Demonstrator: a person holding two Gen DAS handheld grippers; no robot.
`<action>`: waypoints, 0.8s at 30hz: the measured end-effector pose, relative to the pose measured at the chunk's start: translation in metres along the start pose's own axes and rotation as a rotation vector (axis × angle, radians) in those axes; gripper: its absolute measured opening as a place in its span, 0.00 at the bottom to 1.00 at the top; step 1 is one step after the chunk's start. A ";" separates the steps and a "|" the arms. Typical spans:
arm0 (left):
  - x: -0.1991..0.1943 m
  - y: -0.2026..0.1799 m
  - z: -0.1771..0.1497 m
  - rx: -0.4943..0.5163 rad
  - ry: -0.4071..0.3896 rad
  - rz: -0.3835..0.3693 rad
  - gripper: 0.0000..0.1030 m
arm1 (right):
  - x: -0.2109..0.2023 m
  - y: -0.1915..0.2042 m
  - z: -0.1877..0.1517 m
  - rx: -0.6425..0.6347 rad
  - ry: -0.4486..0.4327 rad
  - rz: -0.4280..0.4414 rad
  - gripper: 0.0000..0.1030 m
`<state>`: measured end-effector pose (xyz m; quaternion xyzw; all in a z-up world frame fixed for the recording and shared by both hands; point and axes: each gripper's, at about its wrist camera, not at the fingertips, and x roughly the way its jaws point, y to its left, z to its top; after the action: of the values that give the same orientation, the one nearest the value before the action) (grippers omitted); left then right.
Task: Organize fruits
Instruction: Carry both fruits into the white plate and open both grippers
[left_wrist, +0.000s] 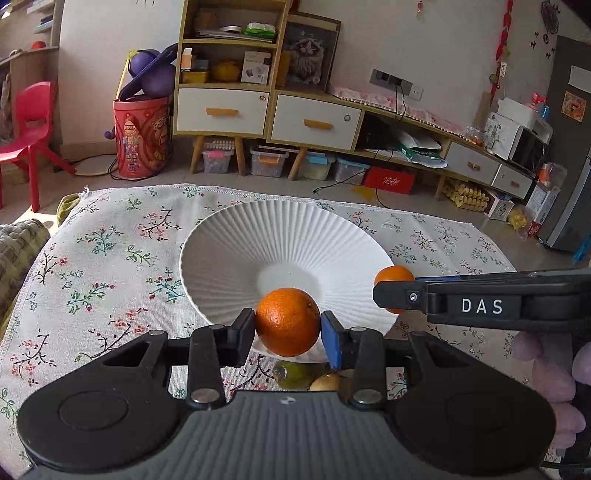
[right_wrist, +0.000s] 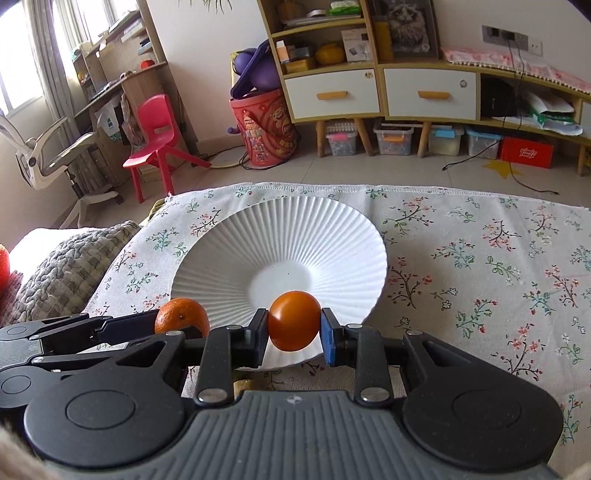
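Observation:
A white ribbed bowl (left_wrist: 280, 236) stands on the flowered cloth; it also shows in the right wrist view (right_wrist: 280, 236). My left gripper (left_wrist: 288, 328) is shut on a rough-skinned orange (left_wrist: 287, 322) and holds it over the bowl's near rim. My right gripper (right_wrist: 294, 326) is shut on a smooth orange fruit (right_wrist: 294, 320), also over the near rim. In the left wrist view the right gripper reaches in from the right with its fruit (left_wrist: 393, 277). In the right wrist view the left gripper's orange (right_wrist: 181, 316) shows at left.
A green fruit (left_wrist: 291, 373) and a yellowish fruit (left_wrist: 325, 382) lie on the cloth (left_wrist: 110, 258) under my left gripper, near the bowl. A cushion (right_wrist: 62, 266) lies left of the table. Shelves, drawers and a red chair (right_wrist: 157, 136) stand beyond the table's far edge.

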<state>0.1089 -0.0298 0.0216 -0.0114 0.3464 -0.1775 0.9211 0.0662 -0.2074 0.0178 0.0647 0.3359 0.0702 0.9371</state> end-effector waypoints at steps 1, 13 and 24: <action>0.003 -0.001 0.002 0.006 -0.006 0.000 0.24 | 0.003 -0.001 0.002 0.004 -0.001 -0.003 0.26; 0.038 -0.007 0.007 0.082 0.004 0.039 0.24 | 0.029 -0.010 0.011 0.085 0.012 -0.011 0.26; 0.043 -0.005 0.006 0.079 0.026 0.047 0.25 | 0.038 -0.008 0.006 0.076 0.045 -0.025 0.26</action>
<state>0.1411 -0.0493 -0.0004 0.0356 0.3512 -0.1696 0.9201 0.0998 -0.2092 -0.0022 0.0943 0.3601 0.0471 0.9269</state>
